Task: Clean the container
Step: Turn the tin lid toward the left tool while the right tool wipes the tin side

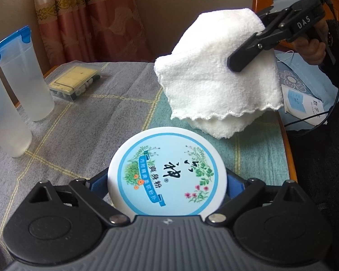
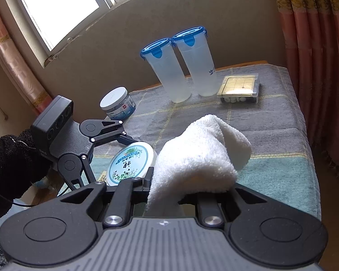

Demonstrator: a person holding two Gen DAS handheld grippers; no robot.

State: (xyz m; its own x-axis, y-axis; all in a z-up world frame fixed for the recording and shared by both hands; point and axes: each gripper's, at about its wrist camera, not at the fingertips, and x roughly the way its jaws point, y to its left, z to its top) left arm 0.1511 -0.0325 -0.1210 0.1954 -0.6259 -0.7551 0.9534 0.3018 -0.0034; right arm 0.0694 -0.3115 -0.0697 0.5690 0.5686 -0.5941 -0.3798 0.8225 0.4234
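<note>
Both grippers were black with grey ribbed bodies and silver screws. The right gripper (image 1: 235, 64) carried white letters "DAS" and a thin black cable (image 1: 336, 90). The sleeve (image 2: 9, 164) was black and fuzzy.

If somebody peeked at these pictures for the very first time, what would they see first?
Probably the fluffy white towel, bunched up in the shut right gripper and hanging just above the table. Next, the round white tin with flowers on its lid, held tilted up between the wide jaws of the left gripper, close below the towel. Farther back, two tall clear cups with blue lids stand side by side on the grey checked cloth.
</note>
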